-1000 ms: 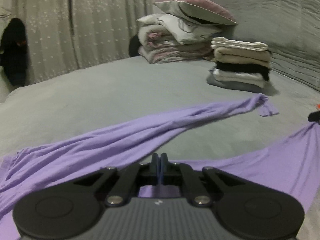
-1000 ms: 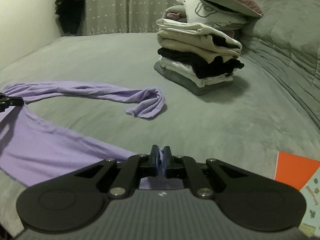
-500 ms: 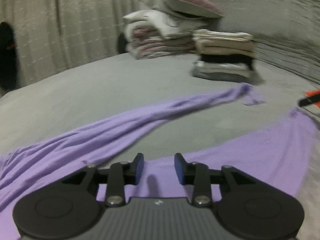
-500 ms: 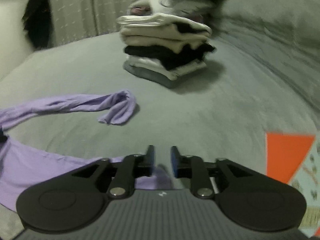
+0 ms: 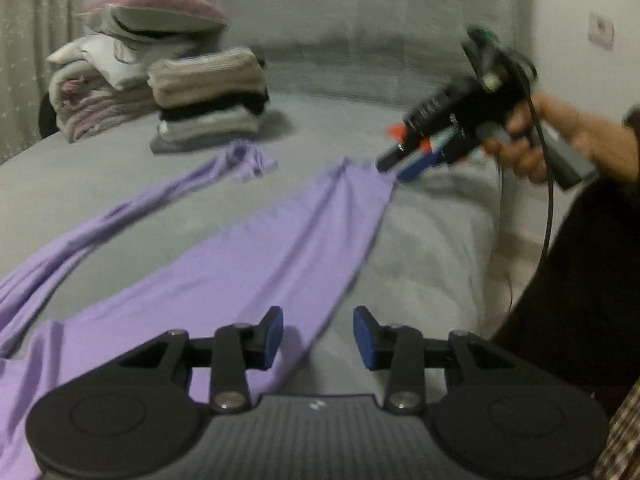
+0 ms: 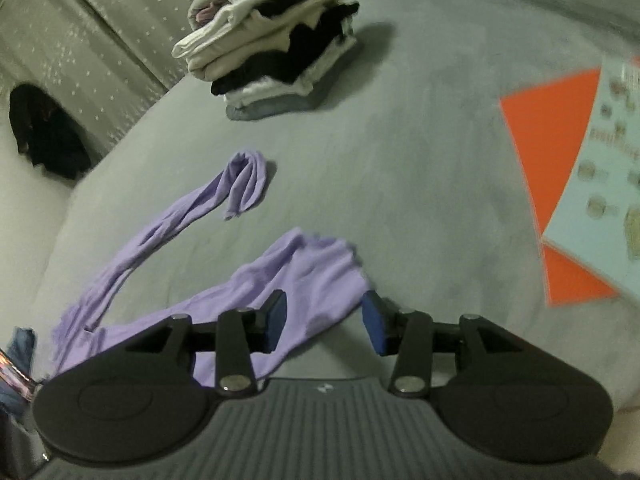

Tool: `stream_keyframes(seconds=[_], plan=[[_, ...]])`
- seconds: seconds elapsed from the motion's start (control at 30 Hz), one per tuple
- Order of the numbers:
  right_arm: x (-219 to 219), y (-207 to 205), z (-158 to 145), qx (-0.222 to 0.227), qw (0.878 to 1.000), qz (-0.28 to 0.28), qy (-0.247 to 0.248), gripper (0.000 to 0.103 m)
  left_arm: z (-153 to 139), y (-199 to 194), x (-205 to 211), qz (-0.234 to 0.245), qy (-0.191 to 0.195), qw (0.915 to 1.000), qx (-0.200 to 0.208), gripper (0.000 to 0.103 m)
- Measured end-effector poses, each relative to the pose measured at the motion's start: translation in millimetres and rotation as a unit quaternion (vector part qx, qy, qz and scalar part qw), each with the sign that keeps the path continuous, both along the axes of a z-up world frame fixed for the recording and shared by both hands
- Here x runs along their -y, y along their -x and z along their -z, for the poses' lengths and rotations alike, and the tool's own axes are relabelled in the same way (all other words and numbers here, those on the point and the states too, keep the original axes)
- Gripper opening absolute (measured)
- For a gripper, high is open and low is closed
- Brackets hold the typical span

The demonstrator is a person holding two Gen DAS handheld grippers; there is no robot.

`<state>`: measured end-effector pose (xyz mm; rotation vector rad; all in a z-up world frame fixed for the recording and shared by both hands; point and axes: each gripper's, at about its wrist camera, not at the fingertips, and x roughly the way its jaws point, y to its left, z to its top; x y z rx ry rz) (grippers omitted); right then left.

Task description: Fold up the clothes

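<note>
On the grey bed [image 5: 432, 240] the purple shirt [image 5: 256, 264] stretches lengthwise between left gripper [image 5: 318, 338] and right gripper [image 6: 323, 322] (both jaws wide apart, holding nothing).

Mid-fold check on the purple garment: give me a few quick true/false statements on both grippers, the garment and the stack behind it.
1. The left gripper is clamped on the purple garment. False: its jaws stand open, holding nothing.
2. The right gripper is open. True.
3. The purple garment lies spread on the grey bed. True.
4. The purple garment sits on top of the folded stack. False: it lies on the bed, apart from the stack.
</note>
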<state>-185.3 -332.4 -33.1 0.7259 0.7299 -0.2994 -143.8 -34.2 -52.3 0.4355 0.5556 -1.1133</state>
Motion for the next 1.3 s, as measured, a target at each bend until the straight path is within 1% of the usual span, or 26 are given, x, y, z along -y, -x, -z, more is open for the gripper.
stream_keyframes(seconds=[0.03, 0.07, 0.1, 0.13, 0.17, 0.2, 0.23, 0.3, 0.43, 0.53, 0.6, 0.67, 0.7, 0.77, 0.8, 0.83, 0.87, 0.93, 1.0, 1.03, 1.1, 1.17, 1.23, 1.3], plan=[[-3, -1, 2, 0.0, 1.0, 0.004, 0.001, 0.044, 4, 1, 2, -0.009, -0.009, 0.9999, 0.01, 0.04], [-7, -1, 4, 0.004, 1.0, 0.008, 0.01, 0.041, 7, 1, 3, -0.015, -0.009, 0.9998, 0.014, 0.04], [-9, -2, 6, 0.011, 1.0, 0.012, 0.015, 0.035, 7, 0, 4, -0.021, -0.005, 0.9997, 0.012, 0.039], [-11, -3, 7, 0.019, 1.0, 0.015, 0.019, 0.028, 7, -1, 4, -0.03, -0.001, 0.9995, 0.008, 0.033], [-12, -3, 9, 0.025, 0.999, 0.02, 0.019, 0.007, 7, -2, 4, -0.041, 0.0, 0.9991, 0.006, 0.026], [-13, -2, 10, 0.029, 0.999, 0.027, 0.018, 0.002, 8, -2, 4, -0.055, -0.001, 0.9985, 0.008, 0.005], [-14, 0, 10, 0.032, 0.999, 0.035, 0.021, 0.002, 6, -2, 5, -0.067, 0.0, 0.9977, 0.008, 0.002], [-17, 6, 6, 0.034, 0.997, 0.05, 0.041, 0.002, 1, -1, 6, -0.081, 0.01, 0.9967, 0.003, 0.002], [-22, 23, -16, 0.041, 0.993, 0.06, 0.088, 0.002, -15, 5, 2, -0.059, 0.035, 0.9976, -0.012, 0.002], [-28, 35, -31, 0.025, 0.99, 0.049, 0.131, 0.002, -20, 13, 1, -0.036, 0.041, 0.9981, -0.027, 0.002], [-31, 40, -29, 0.006, 0.988, 0.044, 0.148, 0.002, -17, 18, 3, -0.021, 0.03, 0.9987, -0.037, 0.002], [-34, 44, -24, -0.014, 0.986, 0.041, 0.161, 0.002, -8, 23, 9, -0.008, 0.001, 0.9993, -0.037, 0.002], [-34, 45, -18, -0.023, 0.986, 0.042, 0.162, 0.002, -3, 26, 11, -0.004, -0.011, 0.9994, -0.032, 0.002], [-34, 46, -2, -0.04, 0.986, 0.048, 0.154, 0.002, 2, 29, 14, 0.001, -0.021, 0.9996, -0.02, 0.003], [-34, 48, 4, -0.041, 0.987, 0.053, 0.149, 0.001, -1, 27, 14, 0.001, -0.02, 0.9995, -0.023, 0.004], [-34, 52, 9, -0.037, 0.987, 0.057, 0.144, 0.001, -5, 24, 13, 0.002, -0.015, 0.9994, -0.03, 0.011], [-33, 55, 12, -0.029, 0.988, 0.061, 0.139, 0.001, -8, 21, 13, 0.002, -0.007, 0.9992, -0.04, 0.014], [-32, 62, 15, -0.009, 0.989, 0.069, 0.131, 0.001, -16, 14, 14, -0.006, 0.01, 0.9982, -0.059, 0.034], [-30, 69, 17, 0.009, 0.99, 0.073, 0.121, 0.002, -22, 6, 20, -0.014, 0.029, 0.9967, -0.075, 0.041], [-30, 71, 17, 0.017, 0.99, 0.074, 0.117, 0.002, -25, 1, 26, -0.017, 0.035, 0.9957, -0.084, 0.042], [-28, 75, 19, 0.031, 0.991, 0.075, 0.109, 0.002, -27, -8, 44, -0.023, 0.039, 0.9944, -0.096, 0.046], [-27, 78, 20, 0.043, 0.991, 0.075, 0.102, 0.002, -26, -18, 66, -0.028, 0.031, 0.995, -0.09, 0.051], [-24, 81, 21, 0.052, 0.992, 0.074, 0.093, 0.002, -24, -28, 90, -0.031, 0.015, 0.9964, -0.078, 0.059], [-21, 83, 23, 0.06, 0.992, 0.072, 0.082, 0.002, -22, -39, 112, -0.03, 0.0, 0.9969, -0.073, 0.062]])
